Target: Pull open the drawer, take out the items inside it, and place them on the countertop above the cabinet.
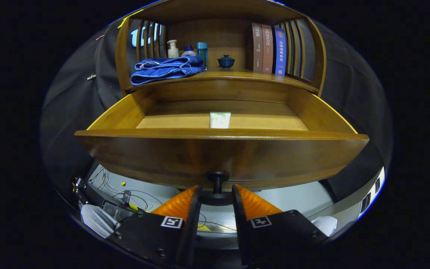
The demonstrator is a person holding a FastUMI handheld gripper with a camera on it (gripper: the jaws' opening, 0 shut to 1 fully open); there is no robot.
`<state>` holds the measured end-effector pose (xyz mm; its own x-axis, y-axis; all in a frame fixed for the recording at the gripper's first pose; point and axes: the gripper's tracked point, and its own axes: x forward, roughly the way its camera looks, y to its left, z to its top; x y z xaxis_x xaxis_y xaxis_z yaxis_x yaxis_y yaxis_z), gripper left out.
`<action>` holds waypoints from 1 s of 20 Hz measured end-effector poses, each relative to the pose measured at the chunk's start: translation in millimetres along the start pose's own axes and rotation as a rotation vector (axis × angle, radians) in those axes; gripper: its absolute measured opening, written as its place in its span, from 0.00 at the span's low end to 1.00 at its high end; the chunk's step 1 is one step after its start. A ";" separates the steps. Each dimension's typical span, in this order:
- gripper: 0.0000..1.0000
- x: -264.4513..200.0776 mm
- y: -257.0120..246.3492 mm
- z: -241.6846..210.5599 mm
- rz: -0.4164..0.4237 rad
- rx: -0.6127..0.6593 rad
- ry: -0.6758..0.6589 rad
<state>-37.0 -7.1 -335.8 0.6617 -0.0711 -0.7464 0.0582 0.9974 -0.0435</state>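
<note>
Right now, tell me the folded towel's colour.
Blue; the towel lies on the countertop, clearest in the gripper view.

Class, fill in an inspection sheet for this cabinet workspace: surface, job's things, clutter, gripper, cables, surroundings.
Surface: wooden countertop above the drawer, partly occupied.
Job's things: drawer pulled open; a small pale packet lies inside near its front wall.
Clutter: folded blue towel, pump bottle, blue-capped bottle, small lidded blue pot and upright books on the countertop.
Gripper: gripper at the dark drawer knob, fingers either side of it; whether they press on it is unclear.
Cables: loose wires on the floor below the drawer.
Surroundings: black cloth booth wall; a white shoe below.
</note>
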 end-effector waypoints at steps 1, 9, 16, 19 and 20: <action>0.66 -7.7 0.2 0.6 0.000 -0.005 0.001; 0.97 -60.4 24.7 78.5 0.093 0.038 -0.068; 0.98 -6.9 9.7 154.3 0.039 0.048 -0.035; 1.00 37.4 5.4 155.6 0.023 0.029 0.068; 0.99 51.4 5.6 150.3 0.022 0.025 0.116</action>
<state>109.7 -7.4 -274.6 0.5724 -0.0459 -0.8187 0.0645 0.9979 -0.0108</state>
